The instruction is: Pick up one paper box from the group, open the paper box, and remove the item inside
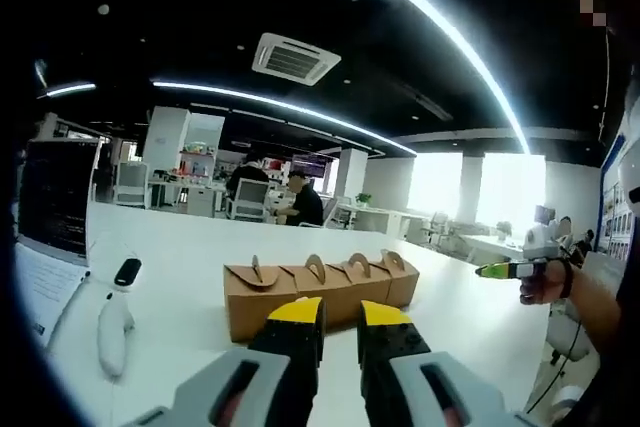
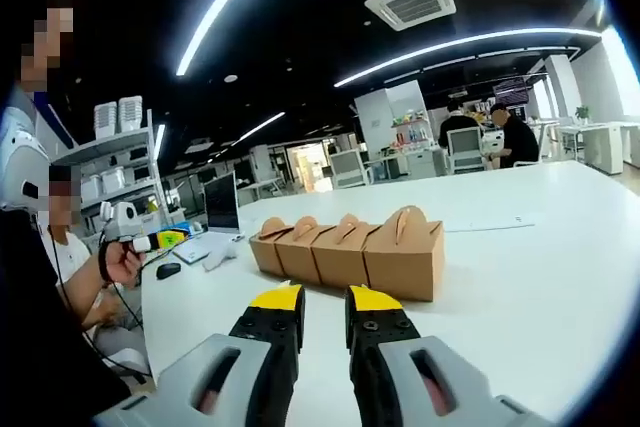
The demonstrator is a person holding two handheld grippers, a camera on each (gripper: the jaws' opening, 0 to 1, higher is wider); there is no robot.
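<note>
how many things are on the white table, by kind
paper boxes: 4
laptop: 1
white handheld controller: 1
dark mouse: 1
paper sheet: 1
total: 8

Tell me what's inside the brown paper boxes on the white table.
All four brown paper boxes in the row on the white table are closed, tab handles interlocked on top. Their contents are covered and cannot be seen.
</note>
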